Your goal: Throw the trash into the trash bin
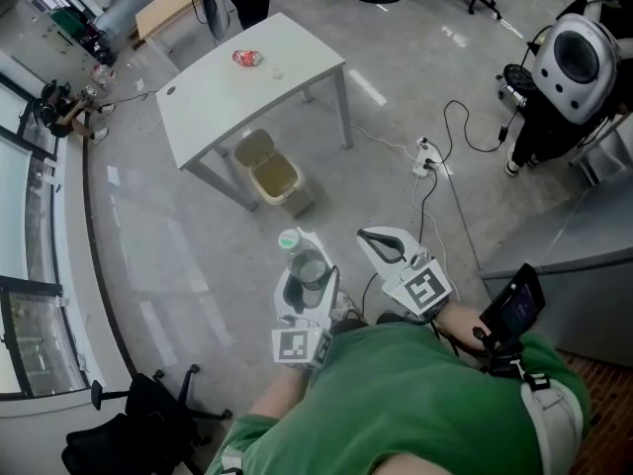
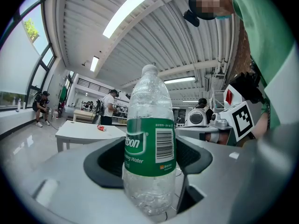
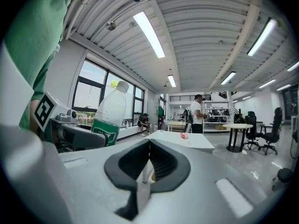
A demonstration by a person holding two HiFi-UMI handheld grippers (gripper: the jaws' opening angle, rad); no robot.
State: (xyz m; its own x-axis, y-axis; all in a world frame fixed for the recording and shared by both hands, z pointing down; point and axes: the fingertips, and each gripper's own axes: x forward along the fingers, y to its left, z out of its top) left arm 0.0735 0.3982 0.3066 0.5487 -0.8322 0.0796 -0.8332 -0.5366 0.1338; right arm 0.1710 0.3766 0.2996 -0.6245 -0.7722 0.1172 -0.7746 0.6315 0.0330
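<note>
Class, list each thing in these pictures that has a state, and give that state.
plastic bottle: upright, capped, gripped
left gripper: shut on plastic bottle
right gripper: shut, empty
trash bin: lid open
red litter: lying on white table

A pale grey polished floor (image 1: 198,255) catches streaks of light. A white rectangular table (image 1: 272,92) stands in the open. Tall dark-framed windows (image 3: 91,87) run along one wall, daylight behind them. Overhead is a ribbed white ceiling (image 3: 210,45) with long strip lights (image 3: 148,34) switched on. Farther off stands a round table (image 3: 237,125) with dark chairs, and at the head view's lower left, what looks like a black office chair (image 1: 109,443).
</note>
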